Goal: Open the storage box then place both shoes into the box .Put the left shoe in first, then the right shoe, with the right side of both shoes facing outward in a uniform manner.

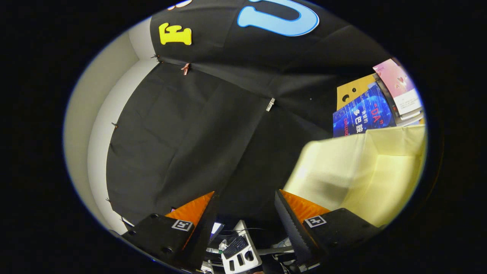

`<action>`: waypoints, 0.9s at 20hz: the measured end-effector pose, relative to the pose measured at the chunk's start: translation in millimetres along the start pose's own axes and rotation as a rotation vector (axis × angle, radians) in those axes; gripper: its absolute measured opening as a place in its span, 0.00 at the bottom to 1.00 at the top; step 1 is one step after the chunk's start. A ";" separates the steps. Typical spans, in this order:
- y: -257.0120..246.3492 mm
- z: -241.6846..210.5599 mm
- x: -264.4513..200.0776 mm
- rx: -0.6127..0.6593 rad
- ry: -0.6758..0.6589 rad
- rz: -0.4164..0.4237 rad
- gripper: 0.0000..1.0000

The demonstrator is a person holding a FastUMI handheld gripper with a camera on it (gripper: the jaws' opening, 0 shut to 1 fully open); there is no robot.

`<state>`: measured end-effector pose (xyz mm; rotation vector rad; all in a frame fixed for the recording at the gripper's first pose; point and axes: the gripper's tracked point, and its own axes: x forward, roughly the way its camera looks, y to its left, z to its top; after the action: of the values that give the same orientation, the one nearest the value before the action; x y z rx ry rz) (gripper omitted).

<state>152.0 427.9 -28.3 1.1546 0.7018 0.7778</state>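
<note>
The gripper (245, 213) is seen held wide, its two fingers parted with nothing between them and nothing pressed by either. It is aimed up and away from the work, so that mostly the black cloth wall (198, 129) of the booth is faced; a few small clips (270, 104) are pinned along the seams of that cloth.

The storage box (365, 167), a pale cream fabric one, is found to the right of the gripper and just beyond its right finger, not ahead of the gap between the fingers. Its long upper rim is seen to run away to the right from that finger, and what appears to be a flap or side panel is turned toward the gripper; whether the box is already open cannot be told with certainty. No contact between the box and the gripper is seen. Behind the storage box, a brown carton (352, 93) and some printed books (374, 112) are stacked against the wall.

It is judged that the gripper would have to be swung to the right and lowered before the box edge could be brought between the fingers. Below the storage box, beyond the fingers, a keyboard (236, 246) on a desk is glimpsed.
</note>
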 end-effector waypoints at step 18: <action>-209.5 -10.3 -308.6 -0.350 -0.052 -0.680 0.96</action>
<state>8.2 133.2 -206.3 0.5541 0.8108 0.2718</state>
